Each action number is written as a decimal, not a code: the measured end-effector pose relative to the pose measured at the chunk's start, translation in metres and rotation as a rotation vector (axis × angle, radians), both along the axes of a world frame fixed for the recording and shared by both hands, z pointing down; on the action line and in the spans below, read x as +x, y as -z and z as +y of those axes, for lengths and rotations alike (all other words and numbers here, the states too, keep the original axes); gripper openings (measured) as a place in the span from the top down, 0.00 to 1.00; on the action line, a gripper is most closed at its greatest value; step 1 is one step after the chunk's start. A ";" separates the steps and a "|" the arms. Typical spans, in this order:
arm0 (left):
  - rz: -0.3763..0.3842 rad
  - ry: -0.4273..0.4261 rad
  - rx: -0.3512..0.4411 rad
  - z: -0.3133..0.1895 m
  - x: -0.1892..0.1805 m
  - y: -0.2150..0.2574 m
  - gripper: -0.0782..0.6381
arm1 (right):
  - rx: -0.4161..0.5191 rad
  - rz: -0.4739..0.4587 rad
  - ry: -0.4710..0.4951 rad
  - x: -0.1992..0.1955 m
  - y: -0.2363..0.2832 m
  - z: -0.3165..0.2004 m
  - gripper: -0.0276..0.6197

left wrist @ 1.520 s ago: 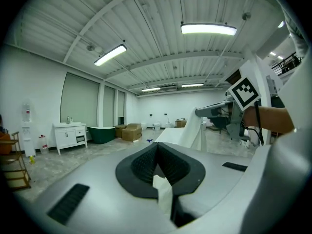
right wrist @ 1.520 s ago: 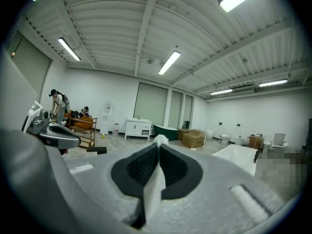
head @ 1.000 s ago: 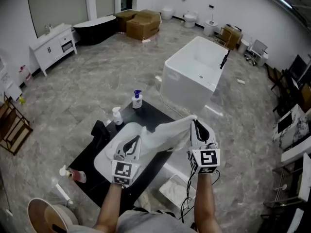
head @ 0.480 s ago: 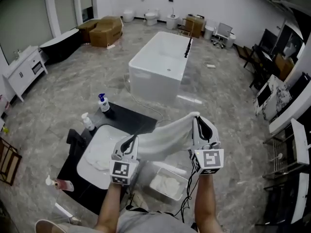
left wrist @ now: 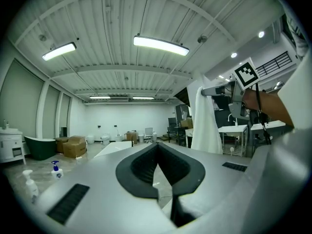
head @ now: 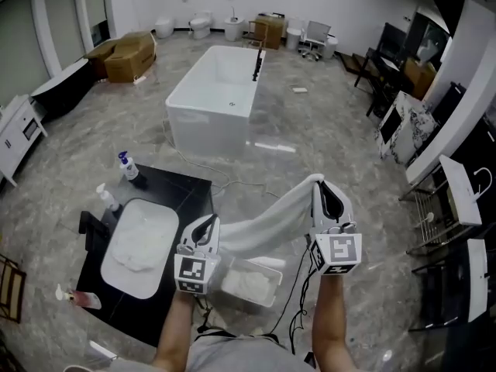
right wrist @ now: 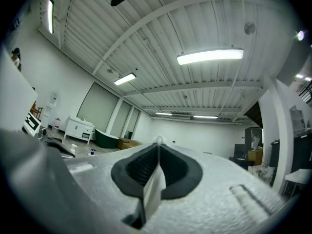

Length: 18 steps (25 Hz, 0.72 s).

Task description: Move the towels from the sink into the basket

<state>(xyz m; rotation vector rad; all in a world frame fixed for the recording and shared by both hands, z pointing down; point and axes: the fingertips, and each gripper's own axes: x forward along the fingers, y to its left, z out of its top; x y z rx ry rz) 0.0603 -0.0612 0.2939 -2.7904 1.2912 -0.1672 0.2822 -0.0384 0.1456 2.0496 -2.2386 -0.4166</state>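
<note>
Towel (head: 271,223) stretched between both claws, long axis left-right, above basket's (head: 273,266) far side. Left claw (head: 203,227) clamped on low end, nearer basket. Right claw (head: 325,196) clamped on high end. Basket lies below, toward person.

A second ago the towel (head: 271,222), stretched between the left hand-held gripper (head: 208,223) and the right hand-held gripper (head: 319,184), hung over the sink (head: 113,242). Both hand-held grippers have since carried it rightward, clear of the sink. It now spans the air above the basket (head: 277,273), its right end slightly higher.
</note>
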 end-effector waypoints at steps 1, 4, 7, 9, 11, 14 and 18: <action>0.001 -0.011 0.000 0.004 0.010 -0.001 0.87 | -0.004 0.003 -0.005 0.007 -0.002 0.006 0.94; 0.000 -0.042 0.001 0.018 0.037 -0.002 0.87 | -0.028 0.019 -0.021 0.026 -0.011 0.020 0.94; 0.015 -0.067 -0.004 0.026 0.059 -0.002 0.87 | -0.048 0.018 -0.053 0.045 -0.022 0.034 0.94; 0.016 -0.089 -0.003 0.032 0.075 -0.004 0.87 | -0.060 0.013 -0.076 0.059 -0.031 0.045 0.94; 0.010 -0.117 -0.001 0.038 0.091 -0.007 0.87 | -0.074 0.006 -0.102 0.074 -0.039 0.057 0.94; 0.004 -0.155 -0.016 0.049 0.113 -0.013 0.87 | -0.097 -0.009 -0.138 0.095 -0.052 0.076 0.94; -0.008 -0.176 -0.049 0.061 0.129 -0.030 0.87 | -0.135 -0.036 -0.161 0.109 -0.076 0.097 0.94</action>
